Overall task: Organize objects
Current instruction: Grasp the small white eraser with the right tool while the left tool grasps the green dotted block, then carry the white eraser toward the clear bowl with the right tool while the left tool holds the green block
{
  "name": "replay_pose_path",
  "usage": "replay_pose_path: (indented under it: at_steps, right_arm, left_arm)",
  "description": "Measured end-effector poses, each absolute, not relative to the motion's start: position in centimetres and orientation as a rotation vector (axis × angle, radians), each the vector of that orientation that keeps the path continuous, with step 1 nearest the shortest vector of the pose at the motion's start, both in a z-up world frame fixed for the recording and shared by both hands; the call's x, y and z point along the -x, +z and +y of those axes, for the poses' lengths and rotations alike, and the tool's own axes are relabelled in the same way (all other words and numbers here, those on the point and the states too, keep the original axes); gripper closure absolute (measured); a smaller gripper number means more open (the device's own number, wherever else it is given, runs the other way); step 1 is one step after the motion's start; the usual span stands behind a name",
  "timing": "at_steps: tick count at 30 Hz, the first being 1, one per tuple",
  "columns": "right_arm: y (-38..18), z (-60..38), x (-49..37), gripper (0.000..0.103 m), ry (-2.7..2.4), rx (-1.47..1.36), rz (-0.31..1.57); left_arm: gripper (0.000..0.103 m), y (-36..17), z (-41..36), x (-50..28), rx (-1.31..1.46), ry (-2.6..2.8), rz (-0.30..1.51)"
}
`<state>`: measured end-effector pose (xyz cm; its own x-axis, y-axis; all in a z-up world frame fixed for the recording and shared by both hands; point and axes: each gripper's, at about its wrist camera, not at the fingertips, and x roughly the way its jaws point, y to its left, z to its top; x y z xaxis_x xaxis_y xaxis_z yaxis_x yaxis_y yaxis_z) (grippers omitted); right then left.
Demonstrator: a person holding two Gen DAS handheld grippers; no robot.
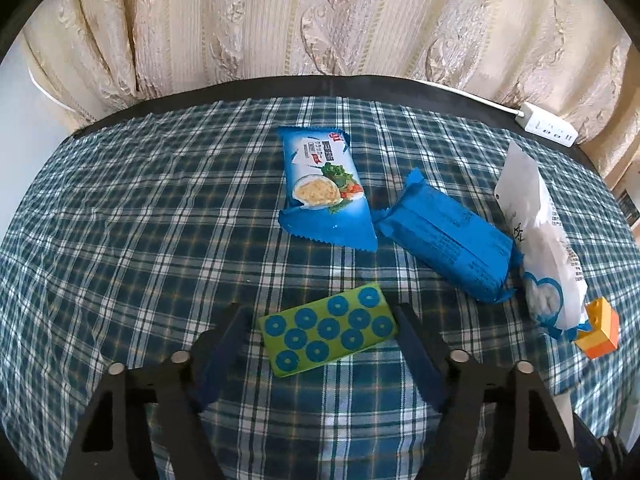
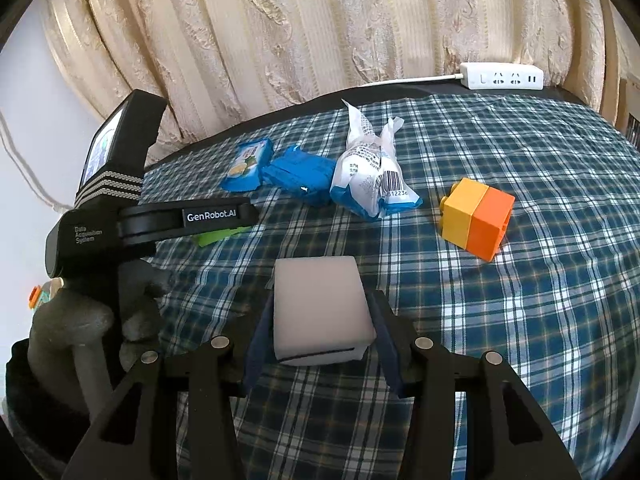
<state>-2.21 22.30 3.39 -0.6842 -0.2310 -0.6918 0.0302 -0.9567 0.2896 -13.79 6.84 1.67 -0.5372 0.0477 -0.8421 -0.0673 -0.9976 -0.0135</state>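
Note:
My left gripper (image 1: 322, 322) is open, its fingers on either side of a green card with blue dots (image 1: 328, 330) that lies flat on the plaid cloth. My right gripper (image 2: 320, 316) is shut on a white block (image 2: 320, 308), its pads against both sides. Two blue snack packets (image 1: 324, 188) (image 1: 444, 236), a white bag (image 1: 540, 248) and a yellow-orange toy brick (image 2: 476, 218) lie further back on the cloth. The left gripper's body (image 2: 160, 216) shows at the left of the right wrist view.
The table has a dark rim (image 1: 200, 96) and a curtain (image 1: 320, 20) hangs behind it. A white power strip (image 2: 502, 76) with its cable lies at the far right edge. Bare plaid cloth (image 1: 120, 220) lies to the left.

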Motion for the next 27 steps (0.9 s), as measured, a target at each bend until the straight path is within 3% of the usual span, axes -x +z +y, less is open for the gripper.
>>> replay_pose_path:
  at_steps: [2, 27]
  right_arm:
    - [3.4, 22.3, 2.2, 0.054, -2.731, -1.174, -0.387]
    - [3.7, 22.9, 2.3, 0.054, -2.763, -1.143, -0.402]
  left_arm:
    - [0.034, 1.8, 6.8, 13.6, 1.464, 2.700, 0.040]
    - [0.034, 4.4, 7.3, 9.5, 1.326, 2.703, 0.015]
